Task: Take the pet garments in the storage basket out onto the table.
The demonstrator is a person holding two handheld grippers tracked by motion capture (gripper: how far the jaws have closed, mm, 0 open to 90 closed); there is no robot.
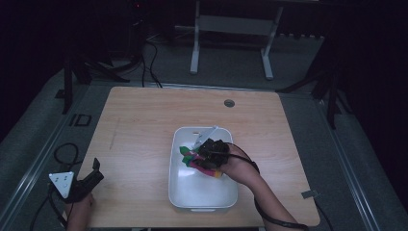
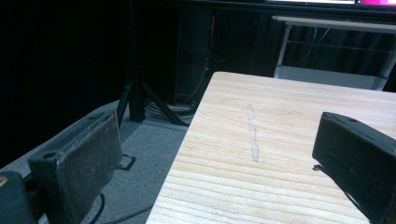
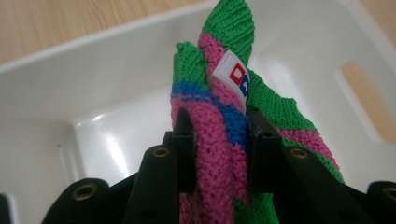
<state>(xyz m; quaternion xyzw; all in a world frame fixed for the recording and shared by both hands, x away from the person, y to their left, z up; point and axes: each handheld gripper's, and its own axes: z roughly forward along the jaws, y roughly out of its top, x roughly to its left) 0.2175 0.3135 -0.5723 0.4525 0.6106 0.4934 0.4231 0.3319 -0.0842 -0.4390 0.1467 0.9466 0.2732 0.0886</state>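
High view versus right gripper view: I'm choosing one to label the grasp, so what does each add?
The high view alone gives the wooden table, the idle left gripper at its near left corner, and the right hand.

The right gripper view alone gives the white tag sewn on the cloth, and the jaws pinching the folds.

Both share the white bin and the right gripper shut on the pink, green and blue knitted cloth.

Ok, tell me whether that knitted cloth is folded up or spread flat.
Bunched up, not spread flat. The right gripper has its jaws shut on several gathered layers of the knitted cloth above the white bin.
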